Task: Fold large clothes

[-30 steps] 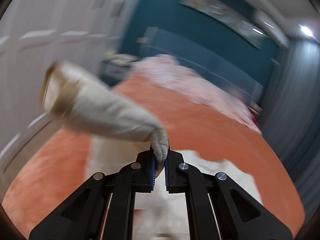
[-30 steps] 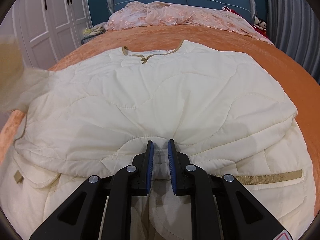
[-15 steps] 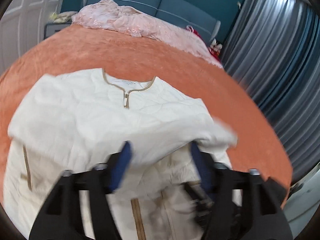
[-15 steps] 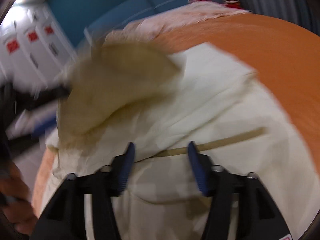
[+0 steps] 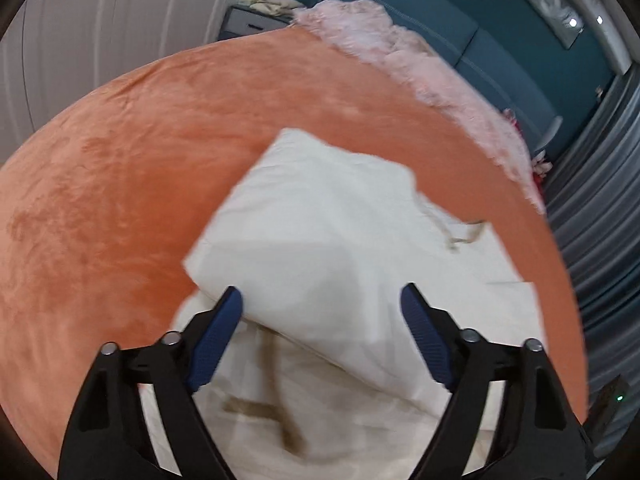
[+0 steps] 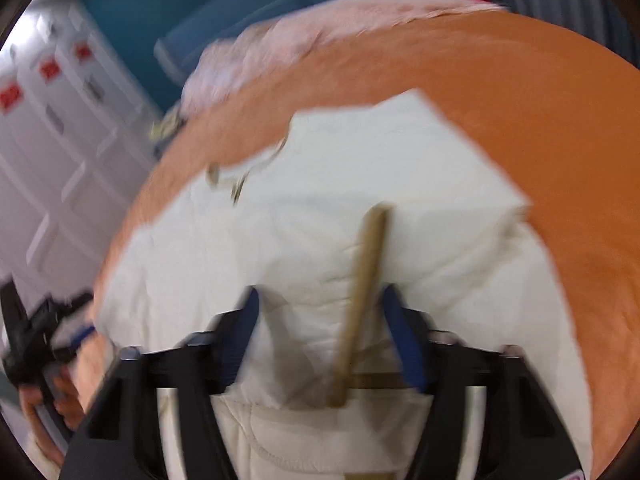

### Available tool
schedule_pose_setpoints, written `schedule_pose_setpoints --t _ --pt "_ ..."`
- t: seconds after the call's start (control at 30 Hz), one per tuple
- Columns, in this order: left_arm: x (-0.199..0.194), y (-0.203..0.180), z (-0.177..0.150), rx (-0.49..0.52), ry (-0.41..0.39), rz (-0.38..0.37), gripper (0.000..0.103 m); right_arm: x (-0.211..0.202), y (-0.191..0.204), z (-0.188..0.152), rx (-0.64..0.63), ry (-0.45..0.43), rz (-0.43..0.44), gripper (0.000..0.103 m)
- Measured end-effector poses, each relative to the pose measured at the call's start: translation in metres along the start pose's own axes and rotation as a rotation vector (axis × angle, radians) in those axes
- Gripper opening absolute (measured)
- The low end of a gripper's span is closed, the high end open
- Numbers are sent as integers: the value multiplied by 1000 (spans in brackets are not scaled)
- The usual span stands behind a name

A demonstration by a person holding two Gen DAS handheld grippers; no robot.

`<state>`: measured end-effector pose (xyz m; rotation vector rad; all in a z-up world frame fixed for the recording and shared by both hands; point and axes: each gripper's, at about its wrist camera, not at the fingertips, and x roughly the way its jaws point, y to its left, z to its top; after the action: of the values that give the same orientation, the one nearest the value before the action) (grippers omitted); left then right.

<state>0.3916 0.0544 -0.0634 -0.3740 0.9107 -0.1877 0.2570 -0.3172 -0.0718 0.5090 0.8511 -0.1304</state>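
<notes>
A cream quilted jacket lies on the orange bedspread, with one sleeve folded flat across its body. My left gripper hovers low over that folded sleeve, open wide, its blue pads clear of the cloth. In the blurred right wrist view the jacket shows a tan trim strip running between the jaws of my right gripper. Those jaws are closing but still stand apart around a bunch of cloth. At the left edge a hand holds the left gripper.
A pink blanket is heaped at the head of the bed below a blue headboard. White wardrobe doors and a nightstand stand to the left. Grey curtains hang on the right. Bare bedspread surrounds the jacket.
My left gripper let go of the raised sleeve, which now lies across the jacket, and it came down low over the cloth. My right gripper released its pinch, opened and swung sideways.
</notes>
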Motion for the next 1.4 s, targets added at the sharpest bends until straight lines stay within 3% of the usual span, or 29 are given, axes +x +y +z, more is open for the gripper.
schedule_pose_setpoints --t 0.03,0.13,0.23,0.4,0.57,0.73,0.97,1.13,1.23,1.3,1.4 --pt "4 -2 -1 15 3 27 70 1 7 1 -37 5 -21 5" --pt "13 -2 -6 69 11 89 67 -27 22 14 -71 -111 18 4" --pt "19 -4 -18 102 22 126 63 -48 23 17 -95 -198 -27 4" --pt "27 -4 -41 147 -9 187 64 -2 11 -2 -176 -79 -156 4" --pt "31 -2 -50 169 -38 199 68 21 4 -9 -208 -48 -199 4" --pt "34 -6 -58 205 -68 229 71 27 -3 -16 -201 -43 -199 4" --pt "33 -5 -60 208 -82 235 75 23 -18 -22 -131 -47 -124 5" --pt "19 -2 -55 175 -66 226 78 4 -19 -20 -72 -55 -115 13" --pt "-5 0 -44 188 -59 183 78 -27 -20 -15 -55 -87 -168 28" --pt "-21 -3 -26 230 -89 182 78 -42 -14 -2 -73 -131 -163 28" --pt "-25 -10 12 226 -106 151 78 -43 8 31 -93 -151 -98 43"
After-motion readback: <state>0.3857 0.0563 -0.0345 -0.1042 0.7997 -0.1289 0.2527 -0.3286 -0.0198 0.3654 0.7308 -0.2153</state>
